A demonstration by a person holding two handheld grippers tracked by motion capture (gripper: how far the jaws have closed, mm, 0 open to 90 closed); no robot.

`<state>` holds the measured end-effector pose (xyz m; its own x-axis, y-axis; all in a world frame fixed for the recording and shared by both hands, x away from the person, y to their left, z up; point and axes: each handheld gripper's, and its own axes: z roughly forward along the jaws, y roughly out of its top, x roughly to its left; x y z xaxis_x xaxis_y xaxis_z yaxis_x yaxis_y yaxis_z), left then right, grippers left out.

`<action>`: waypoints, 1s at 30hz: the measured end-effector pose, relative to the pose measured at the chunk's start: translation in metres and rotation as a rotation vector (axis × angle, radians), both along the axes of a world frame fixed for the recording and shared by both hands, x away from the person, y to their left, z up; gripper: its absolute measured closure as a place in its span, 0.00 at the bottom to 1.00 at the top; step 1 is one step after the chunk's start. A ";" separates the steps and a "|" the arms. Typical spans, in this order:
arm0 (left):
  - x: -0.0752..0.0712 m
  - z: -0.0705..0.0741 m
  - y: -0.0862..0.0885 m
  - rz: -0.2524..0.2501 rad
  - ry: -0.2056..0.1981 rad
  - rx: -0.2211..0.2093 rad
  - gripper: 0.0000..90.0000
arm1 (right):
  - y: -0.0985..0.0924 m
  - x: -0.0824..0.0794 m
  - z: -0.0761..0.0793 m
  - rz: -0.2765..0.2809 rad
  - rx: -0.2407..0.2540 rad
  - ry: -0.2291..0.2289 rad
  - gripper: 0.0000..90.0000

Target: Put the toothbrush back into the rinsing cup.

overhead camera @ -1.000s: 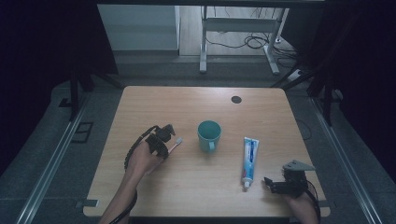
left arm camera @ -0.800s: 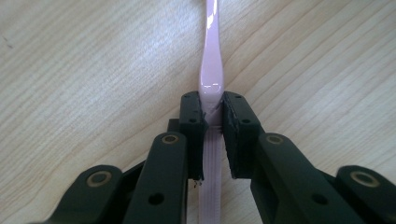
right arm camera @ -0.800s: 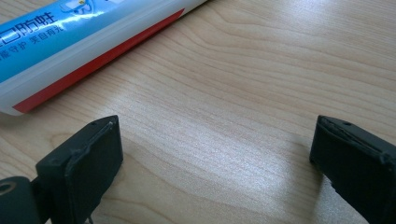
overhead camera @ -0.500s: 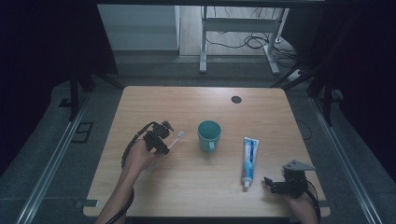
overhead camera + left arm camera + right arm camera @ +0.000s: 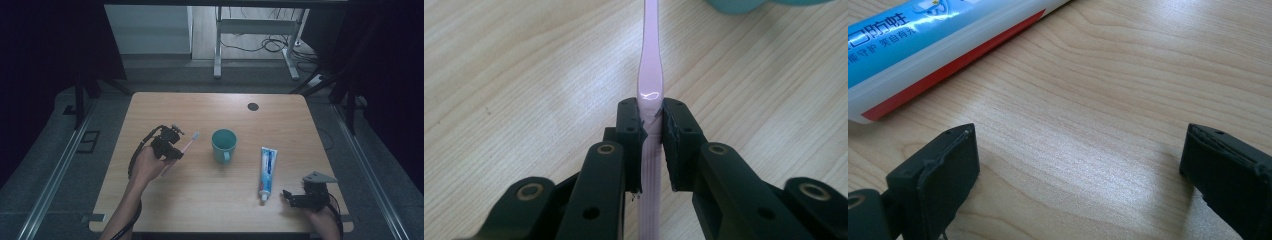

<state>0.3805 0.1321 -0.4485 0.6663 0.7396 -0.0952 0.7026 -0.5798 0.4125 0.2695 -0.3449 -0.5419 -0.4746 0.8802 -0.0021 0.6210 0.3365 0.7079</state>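
Observation:
My left gripper (image 5: 170,149) (image 5: 651,117) is shut on the handle of a pink toothbrush (image 5: 186,146) (image 5: 650,60), held above the table with its bristle end pointing toward a teal mug (image 5: 223,144). The mug stands upright near the table's middle, its edge visible as the teal mug (image 5: 744,5) at the top of the left gripper view. A blue and white toothpaste tube (image 5: 266,165) (image 5: 923,45) lies flat to the mug's right. My right gripper (image 5: 295,199) (image 5: 1078,175) rests open near the front right corner, just right of the tube's cap end, with nothing between its jaws.
The wooden table (image 5: 210,115) has a round black grommet (image 5: 253,106) near its far edge. A desk frame and cables (image 5: 260,45) stand on the floor beyond the table. Dark curtains flank both sides.
My left gripper has lifted the toothbrush off the table and carried it slightly toward the mug. The right gripper has stayed where it was.

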 end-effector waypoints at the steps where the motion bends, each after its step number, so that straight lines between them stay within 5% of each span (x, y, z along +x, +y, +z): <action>1: 0.000 0.002 0.000 0.000 -0.006 -0.008 0.88 | 0.000 0.000 0.000 0.000 0.000 0.000 0.02; 30: -0.002 0.041 -0.007 -0.077 -0.182 -0.186 0.88 | 0.000 0.000 0.000 -0.001 0.001 0.000 0.02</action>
